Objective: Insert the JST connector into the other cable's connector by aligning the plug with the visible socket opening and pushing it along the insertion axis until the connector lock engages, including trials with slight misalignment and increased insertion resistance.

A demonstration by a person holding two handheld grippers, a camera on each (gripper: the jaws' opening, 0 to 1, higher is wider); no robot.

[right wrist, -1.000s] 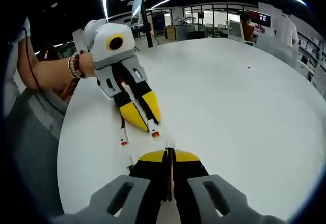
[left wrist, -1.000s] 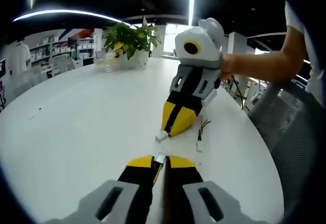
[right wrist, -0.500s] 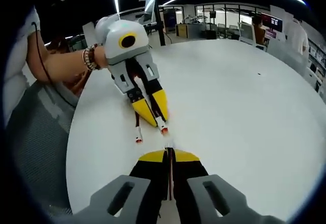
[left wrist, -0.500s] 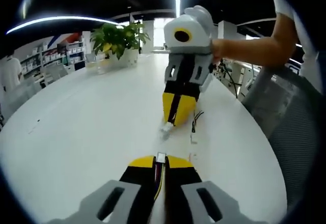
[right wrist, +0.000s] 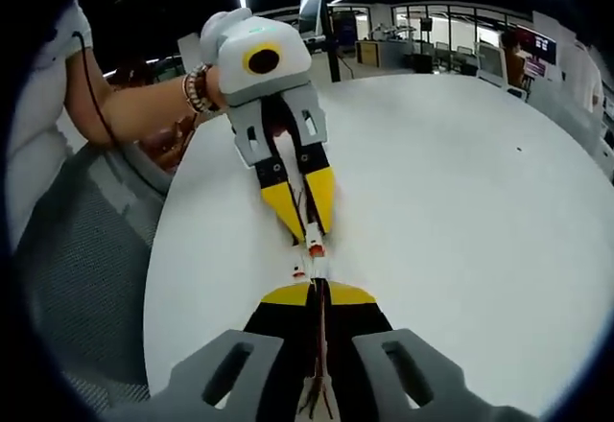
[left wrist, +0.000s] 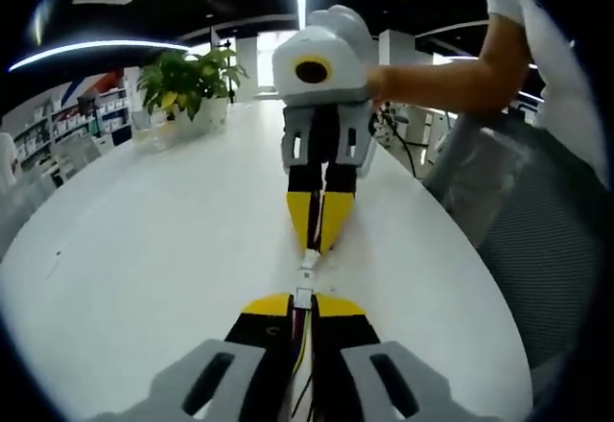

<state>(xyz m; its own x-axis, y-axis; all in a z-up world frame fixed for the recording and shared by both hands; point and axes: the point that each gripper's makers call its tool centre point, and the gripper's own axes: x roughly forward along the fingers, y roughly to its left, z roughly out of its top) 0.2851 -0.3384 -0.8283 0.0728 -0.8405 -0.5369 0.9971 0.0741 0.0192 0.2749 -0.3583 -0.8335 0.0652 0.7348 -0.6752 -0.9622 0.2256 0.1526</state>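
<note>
In the left gripper view my left gripper point(left wrist: 303, 303) is shut on a small white JST connector point(left wrist: 303, 296), its yellow and red wires running back between the jaws. My right gripper point(left wrist: 313, 246) faces it tip to tip from above, shut on a white connector point(left wrist: 309, 260). The two connectors sit in line, almost touching. In the right gripper view my right gripper point(right wrist: 318, 292) pinches its connector point(right wrist: 318, 270), and the left gripper point(right wrist: 308, 234) holds a red-tipped connector point(right wrist: 315, 247) just ahead. A small white cable end point(right wrist: 298, 270) lies beside them.
The white round table point(left wrist: 144, 240) carries a potted plant point(left wrist: 185, 82) at its far side. A grey mesh chair point(left wrist: 508, 211) stands by the table edge; it is also in the right gripper view point(right wrist: 67, 278). A person's forearm point(right wrist: 144, 105) holds the left gripper.
Both grippers have swung into line and closed the gap, so the two connectors now sit nearly tip to tip. Both stay shut.
</note>
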